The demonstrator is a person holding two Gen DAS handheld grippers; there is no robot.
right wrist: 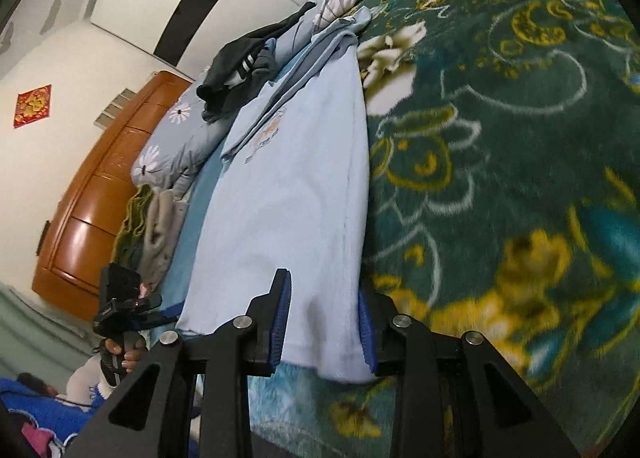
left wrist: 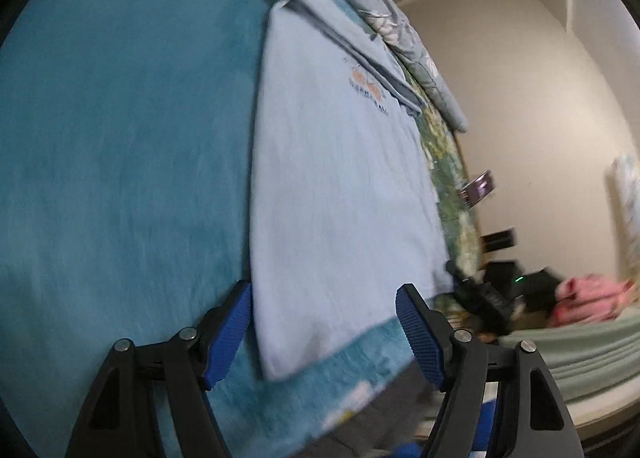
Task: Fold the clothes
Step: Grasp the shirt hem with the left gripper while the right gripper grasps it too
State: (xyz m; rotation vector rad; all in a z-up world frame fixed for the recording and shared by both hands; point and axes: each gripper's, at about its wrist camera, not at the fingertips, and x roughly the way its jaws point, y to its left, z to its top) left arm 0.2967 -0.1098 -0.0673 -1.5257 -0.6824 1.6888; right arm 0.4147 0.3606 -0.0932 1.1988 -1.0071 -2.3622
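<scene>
Lying flat on a bed, a pale blue T-shirt (left wrist: 340, 185) is folded lengthwise into a long panel, its printed chest end far from both cameras and its hem end nearest them. Under it the bed covering shows as a teal blanket (left wrist: 120, 137) on one side and a dark green floral blanket (right wrist: 500, 117) on the other.

In the left wrist view, the left gripper (left wrist: 324, 332) has its jaws spread wide, and the near corner of the shirt's hem sits in the gap between the blue pads. Neither pad visibly presses the cloth; the left pad lies just beside the shirt's long edge.

In the right wrist view, the right gripper (right wrist: 324, 328) has its jaws partly drawn in, with the other hem corner between them. The pads stand close on either side of the fabric, but I cannot tell whether they pinch it.

Beyond the shirt's collar end lie a dark garment (right wrist: 236, 69) and a grey floral quilt (right wrist: 188, 137).
</scene>
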